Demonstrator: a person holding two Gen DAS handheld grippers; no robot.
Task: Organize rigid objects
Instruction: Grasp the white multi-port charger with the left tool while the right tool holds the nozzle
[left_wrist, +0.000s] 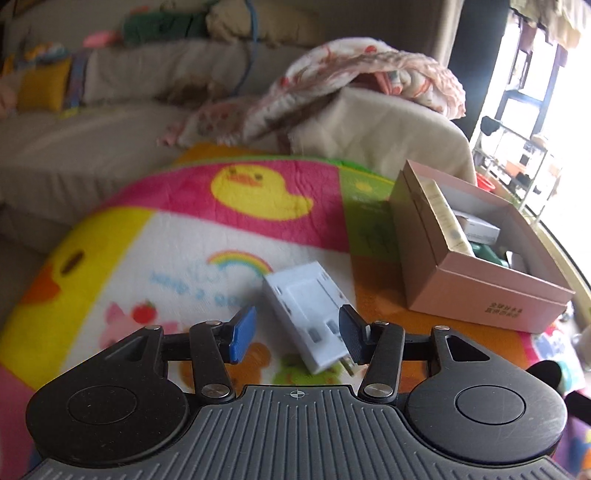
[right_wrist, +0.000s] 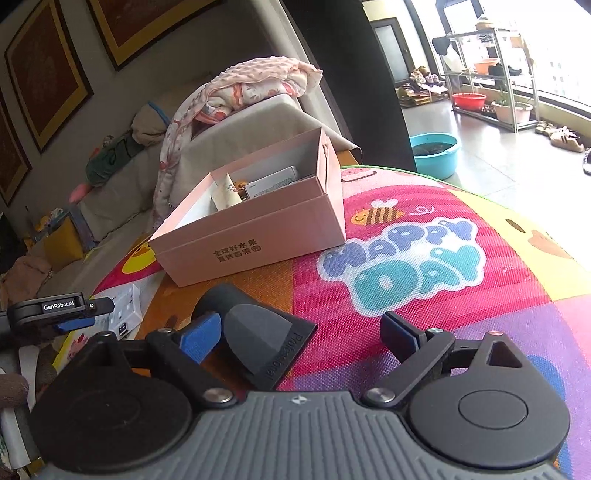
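A white multi-socket plug adapter (left_wrist: 308, 314) lies on the colourful cartoon mat (left_wrist: 166, 251). My left gripper (left_wrist: 299, 334) is open, its blue fingers on either side of the adapter's near end; whether the right finger touches it I cannot tell. A pink open cardboard box (left_wrist: 480, 288) stands to the right, holding small boxes and a cream tube. In the right wrist view my right gripper (right_wrist: 303, 338) is open over a black and grey wedge-shaped object (right_wrist: 258, 339) lying by its left finger. The box (right_wrist: 251, 236) stands beyond it. The left gripper (right_wrist: 59, 314) and the adapter (right_wrist: 125, 306) show at far left.
A beige sofa (left_wrist: 74, 147) with a pink patterned blanket (left_wrist: 351, 74) lies behind the mat. Cushions and toys sit on the sofa. In the right wrist view a blue basin (right_wrist: 436, 149) and a metal shelf rack (right_wrist: 487, 74) stand on the tiled floor.
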